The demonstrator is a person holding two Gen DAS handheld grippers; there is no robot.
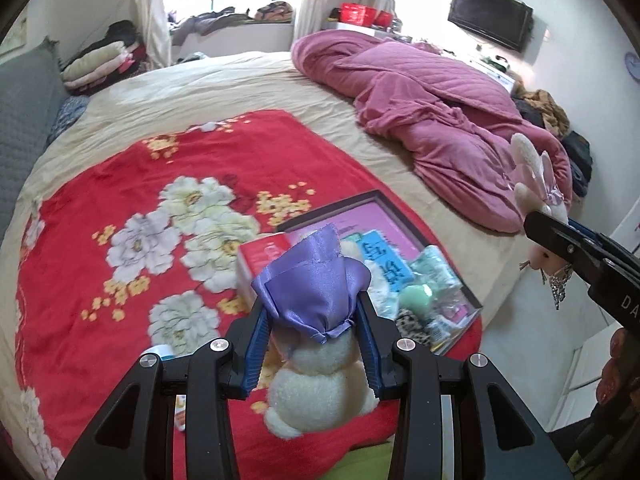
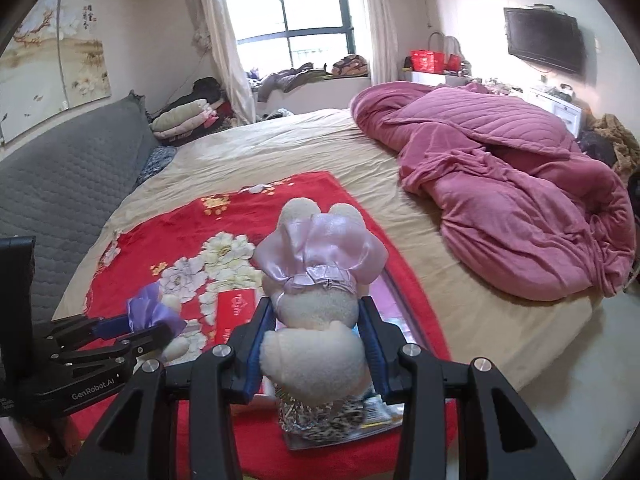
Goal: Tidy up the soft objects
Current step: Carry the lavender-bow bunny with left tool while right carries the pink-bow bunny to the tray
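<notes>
My left gripper (image 1: pixel 314 320) is shut on a white plush toy in a purple satin dress (image 1: pixel 316 352), held above the red floral blanket (image 1: pixel 120 220). It also shows in the right wrist view (image 2: pixel 156 316). My right gripper (image 2: pixel 318 316) is shut on a cream plush toy in a pink satin dress (image 2: pixel 316 300), held above the blanket. That toy also shows at the right edge of the left wrist view (image 1: pixel 536 184). Below both lies a dark-framed tray (image 1: pixel 464 288) with soft items and packets.
A red box (image 2: pixel 236 308) lies by the tray. A rumpled pink quilt (image 2: pixel 520 200) covers the bed's right side. A grey headboard cushion (image 2: pixel 60 184) is left. Folded clothes (image 2: pixel 188 116) lie at the far corner. A TV (image 2: pixel 544 40) hangs on the right wall.
</notes>
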